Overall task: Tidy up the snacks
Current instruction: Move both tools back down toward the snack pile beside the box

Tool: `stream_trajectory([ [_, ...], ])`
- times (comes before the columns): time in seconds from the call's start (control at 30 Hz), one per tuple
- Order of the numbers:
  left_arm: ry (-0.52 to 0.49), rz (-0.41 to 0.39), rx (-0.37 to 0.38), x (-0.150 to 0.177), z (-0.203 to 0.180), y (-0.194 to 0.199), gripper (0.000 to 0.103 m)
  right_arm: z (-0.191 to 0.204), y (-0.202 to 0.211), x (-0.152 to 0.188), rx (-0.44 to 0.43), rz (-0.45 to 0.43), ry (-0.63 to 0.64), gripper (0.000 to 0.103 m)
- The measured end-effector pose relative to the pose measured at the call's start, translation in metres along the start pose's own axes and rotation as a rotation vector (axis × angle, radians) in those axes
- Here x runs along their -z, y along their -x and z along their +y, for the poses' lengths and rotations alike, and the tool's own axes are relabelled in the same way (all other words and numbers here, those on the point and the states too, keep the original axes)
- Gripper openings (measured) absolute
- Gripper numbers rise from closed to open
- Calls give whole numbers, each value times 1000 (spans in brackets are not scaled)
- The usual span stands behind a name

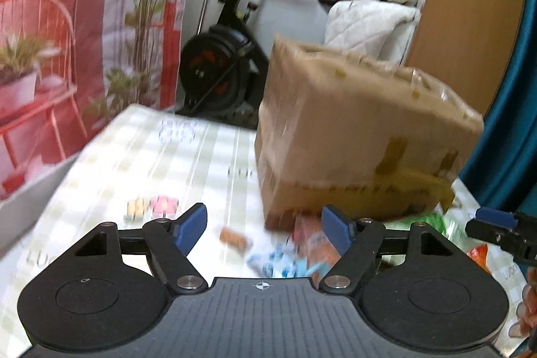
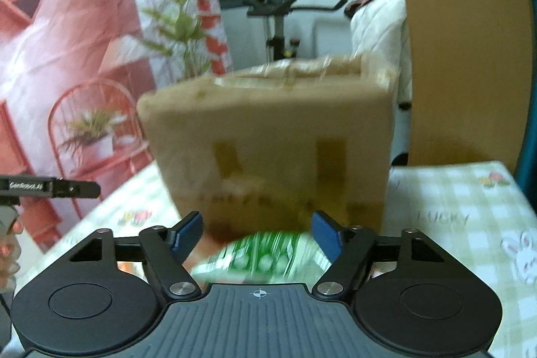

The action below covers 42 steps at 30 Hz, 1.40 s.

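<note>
Both the left gripper and right gripper are parted, empty; blurred snack packets low in frame invite a mis-grab.

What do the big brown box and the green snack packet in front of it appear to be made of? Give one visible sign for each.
Brown box: looks like matte corrugated cardboard, with dull tan faces and strips of tape. Green snack packet: probably glossy plastic film, judging by its printed, slightly shiny surface; blur leaves this uncertain.
</note>
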State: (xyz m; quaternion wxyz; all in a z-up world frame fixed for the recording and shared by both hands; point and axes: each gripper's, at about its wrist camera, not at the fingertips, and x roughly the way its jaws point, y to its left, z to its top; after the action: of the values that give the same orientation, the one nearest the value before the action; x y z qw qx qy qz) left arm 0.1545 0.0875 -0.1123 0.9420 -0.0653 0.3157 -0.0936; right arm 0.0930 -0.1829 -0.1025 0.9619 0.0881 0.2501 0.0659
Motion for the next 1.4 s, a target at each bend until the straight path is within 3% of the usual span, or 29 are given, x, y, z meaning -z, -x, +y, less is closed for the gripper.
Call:
stream_trajectory([
  [0.17,18,32,-10,20,9,-4,77,16,-3,33,-21,77,-1,58],
  [0.33,15,49,-25,36,11,-5,77,26,-16,57,-29,181,-12,58],
  [0.5,26,52,-36,44,13,-3,76,21,-44,70,21,246,-73,58],
  [0.8,35,33,-42,47,11,3,76,25,-87,75,138,261,-60,55],
  [0.97,34,39,-43,50,10,3,76,31,-78,82,154,235,-13,53],
  [1.4,38,128,-21,72,4,0,75,26,-42,92,52,204,-85,51],
])
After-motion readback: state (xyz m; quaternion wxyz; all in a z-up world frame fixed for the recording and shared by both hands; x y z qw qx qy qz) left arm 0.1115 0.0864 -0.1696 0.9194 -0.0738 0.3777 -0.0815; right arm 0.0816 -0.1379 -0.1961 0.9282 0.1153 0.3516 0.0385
